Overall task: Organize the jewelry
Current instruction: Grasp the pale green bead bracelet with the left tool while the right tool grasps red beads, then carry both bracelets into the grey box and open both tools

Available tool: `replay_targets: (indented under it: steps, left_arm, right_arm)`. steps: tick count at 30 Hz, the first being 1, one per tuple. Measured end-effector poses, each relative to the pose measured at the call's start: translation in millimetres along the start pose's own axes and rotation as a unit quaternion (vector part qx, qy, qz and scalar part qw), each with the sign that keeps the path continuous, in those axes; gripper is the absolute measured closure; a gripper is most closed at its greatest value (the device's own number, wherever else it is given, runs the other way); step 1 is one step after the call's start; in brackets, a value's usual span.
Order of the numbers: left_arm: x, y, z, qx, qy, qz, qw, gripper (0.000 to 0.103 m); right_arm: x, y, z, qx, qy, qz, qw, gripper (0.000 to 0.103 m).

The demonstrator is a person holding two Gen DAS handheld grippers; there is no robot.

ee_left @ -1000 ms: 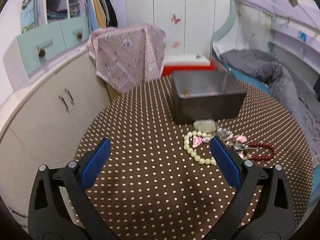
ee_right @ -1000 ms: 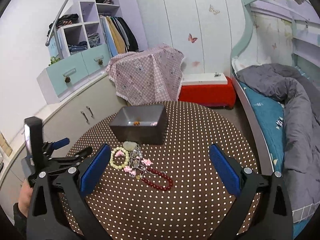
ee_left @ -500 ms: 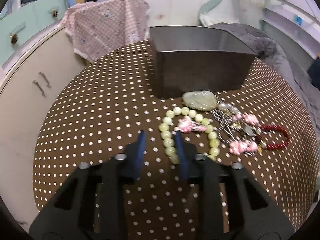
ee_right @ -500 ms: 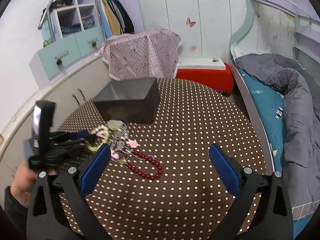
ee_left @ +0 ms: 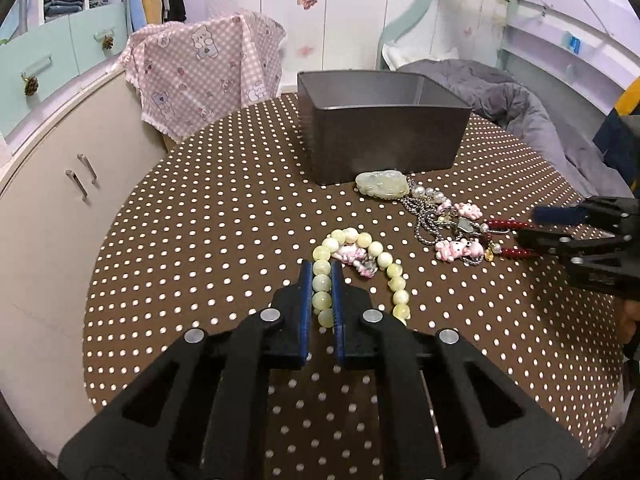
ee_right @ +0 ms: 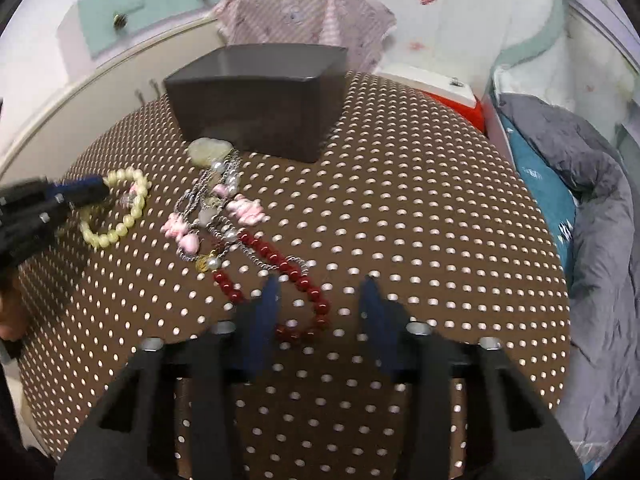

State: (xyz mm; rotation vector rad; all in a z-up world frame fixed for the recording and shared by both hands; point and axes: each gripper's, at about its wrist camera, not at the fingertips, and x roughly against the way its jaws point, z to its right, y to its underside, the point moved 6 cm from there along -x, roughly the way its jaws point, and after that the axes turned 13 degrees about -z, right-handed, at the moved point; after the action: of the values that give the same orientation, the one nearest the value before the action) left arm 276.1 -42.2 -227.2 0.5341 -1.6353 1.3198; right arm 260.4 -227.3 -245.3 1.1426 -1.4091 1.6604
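Pale bead bracelet (ee_left: 362, 268): light, limp, slippery; left tool (ee_left: 321, 280) clenched on its nine-o'clock strand. Right tool (ee_right: 320, 300) released, straddling the red bracelet (ee_right: 296, 284).

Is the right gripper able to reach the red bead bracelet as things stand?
Probably yes: the right gripper is open, its jaws already either side of the red bead bracelet, nothing between.

The dark grey rectangular plastic box (ee_left: 384, 142) blocks the far side of the jewelry, its front wall just beside the pale green carved jade pendant (ee_left: 382, 185). Bare brown white-dotted tablecloth (ee_left: 200, 248) lies open left of the yellow-green bead bracelet (ee_left: 360, 272).
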Motion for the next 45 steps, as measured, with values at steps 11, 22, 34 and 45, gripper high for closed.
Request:
replay_targets:
  steps: [11, 22, 34, 45]
  left_arm:
    - [46, -7, -1, -0.016, 0.003, 0.057, 0.9982, 0.094]
    - [92, -22, 1, -0.019, 0.011, 0.107, 0.994, 0.094]
    - [123, -65, 13, -0.031, 0.024, 0.142, 0.9891, 0.094]
    - [99, -146, 9, -0.009, 0.04, 0.123, 0.9916, 0.094]
  right_arm:
    - [50, 1, -16, 0.017, -0.025, 0.052, 0.998, 0.097]
    - [126, -18, -14, 0.029, -0.053, 0.116, 0.991, 0.097]
    - [179, -60, -19, 0.043, -0.049, 0.169, 0.983, 0.097]
    - [167, -142, -5, 0.023, -0.066, 0.166, 0.984, 0.097]
